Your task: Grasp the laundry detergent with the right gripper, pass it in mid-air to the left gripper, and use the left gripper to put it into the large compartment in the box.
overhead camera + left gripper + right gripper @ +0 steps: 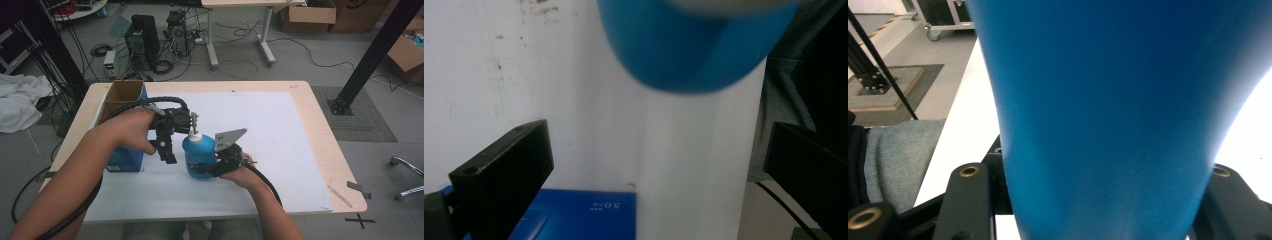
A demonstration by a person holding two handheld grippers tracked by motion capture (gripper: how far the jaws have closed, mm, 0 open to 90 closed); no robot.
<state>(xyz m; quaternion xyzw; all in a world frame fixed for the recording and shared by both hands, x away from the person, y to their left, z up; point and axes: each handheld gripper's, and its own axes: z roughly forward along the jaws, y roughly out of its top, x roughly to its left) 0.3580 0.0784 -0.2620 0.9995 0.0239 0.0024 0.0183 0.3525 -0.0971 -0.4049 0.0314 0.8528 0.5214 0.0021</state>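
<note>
A blue bottle (196, 155) with a white pump top stands on the white mat (280, 150) near the middle of the table. My right gripper (209, 167) comes in from the bottle's right and is shut on its body. In the right gripper view the bottle (1108, 100) sits pressed between both jaws. My left gripper (167, 156) hangs just left of the bottle, pointing down, apart from it. In the left gripper view its jaws (659, 150) stand wide open with nothing between them, and the bottle (689, 45) shows blurred farther off.
A blue box (125, 160) lies on the table under my left hand, and its top (589, 212) is close below the left jaws. An open cardboard box (122, 95) stands at the back left. The wooden table edge (345, 190) runs along the right.
</note>
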